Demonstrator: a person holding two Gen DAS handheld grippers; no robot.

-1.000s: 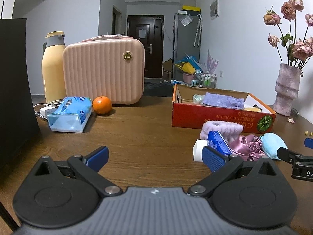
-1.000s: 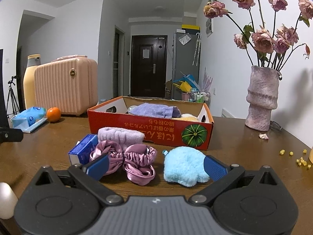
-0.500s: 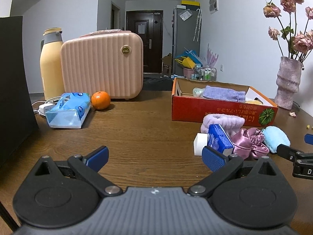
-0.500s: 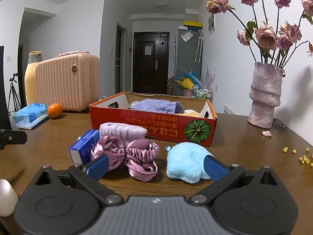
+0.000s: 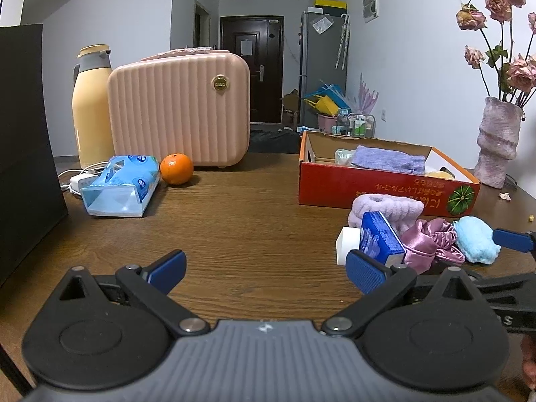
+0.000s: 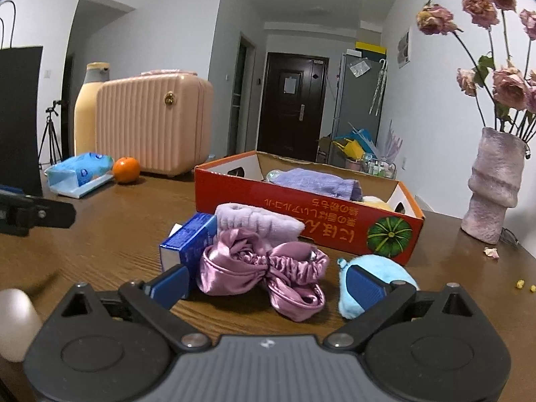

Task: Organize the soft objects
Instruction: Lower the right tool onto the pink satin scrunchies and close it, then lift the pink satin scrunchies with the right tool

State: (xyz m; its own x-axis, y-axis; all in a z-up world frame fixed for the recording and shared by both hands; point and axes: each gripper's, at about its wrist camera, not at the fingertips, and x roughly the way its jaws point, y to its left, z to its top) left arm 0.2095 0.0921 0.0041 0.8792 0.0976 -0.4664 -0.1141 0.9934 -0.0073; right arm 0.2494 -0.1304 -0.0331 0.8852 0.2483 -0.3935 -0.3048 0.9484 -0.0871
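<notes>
In the box [image 6: 335, 216] at 12 o'clock, a towel [image 6: 318, 182] is already lying; scrunchie [image 6: 264, 264], headband [image 6: 258, 222] and puff [image 6: 375, 281] are waiting outside, both grippers [image 5: 266, 268] [image 6: 266, 283] gaping wide, empty.

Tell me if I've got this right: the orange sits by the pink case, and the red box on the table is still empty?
Not quite. The orange does sit by the pink case, but the red box is not empty: the right wrist view shows a folded purple cloth already lying inside it.
</notes>
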